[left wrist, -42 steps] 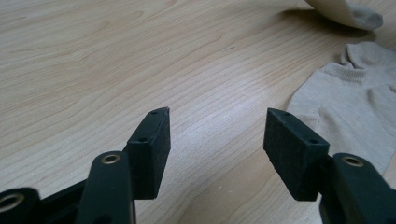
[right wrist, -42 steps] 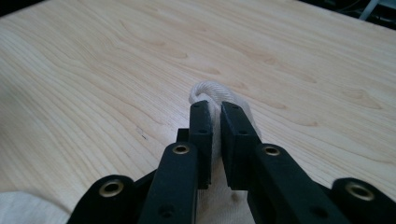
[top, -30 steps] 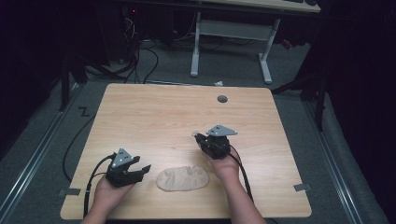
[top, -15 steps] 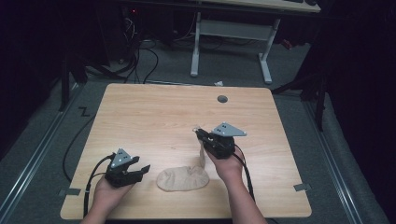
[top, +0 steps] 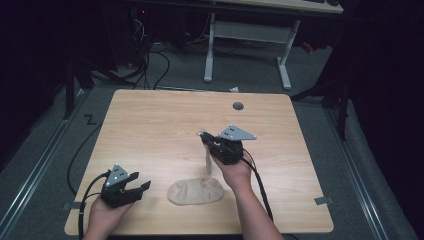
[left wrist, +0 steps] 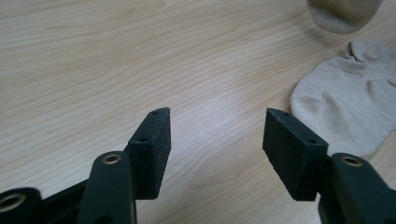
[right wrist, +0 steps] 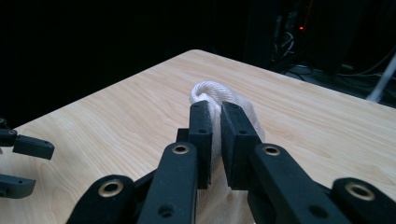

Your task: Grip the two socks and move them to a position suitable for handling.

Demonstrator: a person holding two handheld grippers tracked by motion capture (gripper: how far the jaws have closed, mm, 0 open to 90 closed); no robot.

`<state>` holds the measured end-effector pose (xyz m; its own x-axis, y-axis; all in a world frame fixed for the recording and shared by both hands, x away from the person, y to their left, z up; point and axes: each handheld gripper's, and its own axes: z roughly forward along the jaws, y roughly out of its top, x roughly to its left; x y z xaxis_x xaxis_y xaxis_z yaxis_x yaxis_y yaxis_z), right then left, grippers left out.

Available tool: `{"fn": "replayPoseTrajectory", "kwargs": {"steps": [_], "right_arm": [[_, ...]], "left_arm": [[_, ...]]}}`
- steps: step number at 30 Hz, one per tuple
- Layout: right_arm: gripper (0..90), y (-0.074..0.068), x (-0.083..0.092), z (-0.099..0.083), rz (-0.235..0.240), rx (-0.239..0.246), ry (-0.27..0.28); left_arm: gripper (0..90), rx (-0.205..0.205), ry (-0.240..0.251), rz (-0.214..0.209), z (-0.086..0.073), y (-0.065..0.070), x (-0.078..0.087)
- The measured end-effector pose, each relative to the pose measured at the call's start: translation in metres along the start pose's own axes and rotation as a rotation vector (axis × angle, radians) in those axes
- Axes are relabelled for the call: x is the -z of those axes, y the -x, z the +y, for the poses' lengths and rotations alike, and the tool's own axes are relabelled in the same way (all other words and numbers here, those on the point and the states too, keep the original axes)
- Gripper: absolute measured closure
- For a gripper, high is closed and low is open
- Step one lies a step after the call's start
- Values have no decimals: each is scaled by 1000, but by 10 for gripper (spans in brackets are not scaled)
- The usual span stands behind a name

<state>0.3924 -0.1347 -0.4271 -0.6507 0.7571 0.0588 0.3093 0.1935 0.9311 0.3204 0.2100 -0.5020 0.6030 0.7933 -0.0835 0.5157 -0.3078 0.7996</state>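
Observation:
A beige sock [top: 195,191] lies flat on the wooden table [top: 150,125] near its front edge. A second beige sock [top: 207,161] hangs down above it, pinched at its top by my right gripper [top: 204,138], which is raised over the table. In the right gripper view the jaws stand shut on that sock [right wrist: 211,93], with fabric bulging past the right gripper [right wrist: 215,122]. My left gripper [top: 141,187] is open to the left of the flat sock, low over the table. The left gripper [left wrist: 217,133] has nothing between its jaws; the flat sock [left wrist: 343,109] lies to its right and the hanging sock's toe [left wrist: 343,14] shows above.
A round cable hole [top: 238,106] sits near the table's far edge. Behind the table are a white desk frame [top: 247,35] and cables on the floor. Bare wood stretches across the table's left and far parts.
My right gripper has risen and lifted one sock off the table, so it now hangs free. My left gripper has shifted a little to the left and toward the front edge.

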Motion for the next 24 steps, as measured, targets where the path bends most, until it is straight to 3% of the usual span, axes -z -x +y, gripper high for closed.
{"fn": "replayPoseTrajectory", "kwargs": {"steps": [4, 11, 24], "right_arm": [[834, -6, -7, 0, 19, 6, -1], [834, -7, -11, 1, 17, 5, 29], [830, 24, -19, -22, -64, -61, -55]], "left_arm": [[423, 16, 10, 8, -3, -1, 6], [423, 4, 2, 11, -5, 2, 8], [422, -11, 1, -5, -1, 4, 3]]}}
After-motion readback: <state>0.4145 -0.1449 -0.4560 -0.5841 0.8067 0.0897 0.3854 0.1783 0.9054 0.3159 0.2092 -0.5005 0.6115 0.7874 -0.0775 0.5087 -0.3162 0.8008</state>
